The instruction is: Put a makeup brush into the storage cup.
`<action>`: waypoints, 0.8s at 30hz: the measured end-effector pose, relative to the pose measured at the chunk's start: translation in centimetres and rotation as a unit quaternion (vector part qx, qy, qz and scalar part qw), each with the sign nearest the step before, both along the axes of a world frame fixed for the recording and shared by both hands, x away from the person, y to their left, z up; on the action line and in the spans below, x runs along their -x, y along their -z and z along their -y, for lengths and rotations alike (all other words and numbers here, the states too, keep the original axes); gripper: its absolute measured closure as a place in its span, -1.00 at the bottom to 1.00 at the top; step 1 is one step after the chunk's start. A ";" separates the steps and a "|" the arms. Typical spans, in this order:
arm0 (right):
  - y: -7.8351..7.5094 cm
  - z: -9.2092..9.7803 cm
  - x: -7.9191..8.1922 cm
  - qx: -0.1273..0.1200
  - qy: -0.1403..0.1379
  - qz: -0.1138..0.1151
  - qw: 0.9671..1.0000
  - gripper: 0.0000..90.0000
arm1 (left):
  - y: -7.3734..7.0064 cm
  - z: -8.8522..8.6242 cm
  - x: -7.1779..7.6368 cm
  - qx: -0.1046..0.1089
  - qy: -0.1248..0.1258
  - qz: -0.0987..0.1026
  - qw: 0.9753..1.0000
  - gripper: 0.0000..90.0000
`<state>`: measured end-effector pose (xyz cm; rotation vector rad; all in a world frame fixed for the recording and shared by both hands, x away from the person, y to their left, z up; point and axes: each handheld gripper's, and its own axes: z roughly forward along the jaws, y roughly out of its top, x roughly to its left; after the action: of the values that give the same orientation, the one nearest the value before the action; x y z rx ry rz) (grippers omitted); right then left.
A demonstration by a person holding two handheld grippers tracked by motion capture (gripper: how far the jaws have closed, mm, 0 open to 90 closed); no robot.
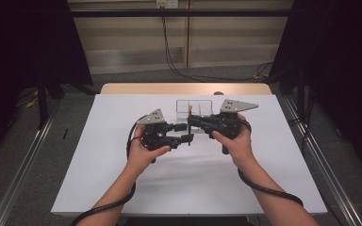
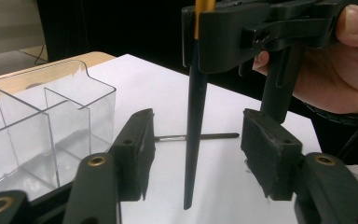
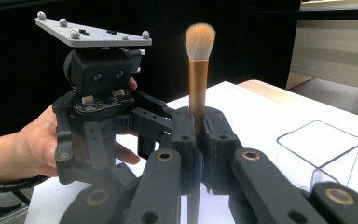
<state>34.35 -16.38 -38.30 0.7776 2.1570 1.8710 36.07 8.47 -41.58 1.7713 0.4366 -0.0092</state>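
Black-handled makeup brush (image 3: 199, 60) standing upright at frame centre, clenched in right gripper (image 3: 196, 140). Left gripper (image 2: 193, 154) released, straddling handle: handover judged in progress. Next: closing left, then placing into clear organizer (image 2: 51, 121).

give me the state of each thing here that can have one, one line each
makeup brush: upright, bristles up, clamped in the right gripper, tip just above the table
right gripper: shut on the brush
left gripper: open, jaws either side of the brush handle, not touching
clear divided box: upright, empty
thin dark stick: lying flat on the white table
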 end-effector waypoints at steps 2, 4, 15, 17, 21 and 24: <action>-0.1 0.0 0.0 0.000 0.000 0.000 1.000 0.87 | 0.0 -0.1 0.0 -0.001 -0.003 0.000 1.000 -0.16; -0.1 0.1 -0.1 -0.001 0.001 0.000 1.000 0.87 | -0.1 -0.2 -0.1 0.003 -0.001 0.000 1.000 -0.21; -0.1 0.2 -0.2 -0.003 0.002 0.001 1.000 0.87 | -0.2 -0.2 0.0 0.001 -0.002 0.011 1.000 -0.60; -0.1 0.2 -0.2 -0.002 0.003 0.001 1.000 0.87 | -0.2 -0.2 0.0 0.003 -0.006 0.014 1.000 -0.71; -0.2 0.4 -0.2 -0.003 0.004 0.002 1.000 0.87 | -0.4 -0.5 -0.1 0.004 -0.012 0.019 1.000 -0.82; -0.3 0.6 -0.4 -0.003 0.008 0.004 1.000 0.87 | -0.3 -0.8 -0.2 0.007 -0.016 0.015 1.000 -0.87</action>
<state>34.71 -16.95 -38.05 0.7849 2.1362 1.8707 36.30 9.27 -41.25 1.7488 0.4431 0.0368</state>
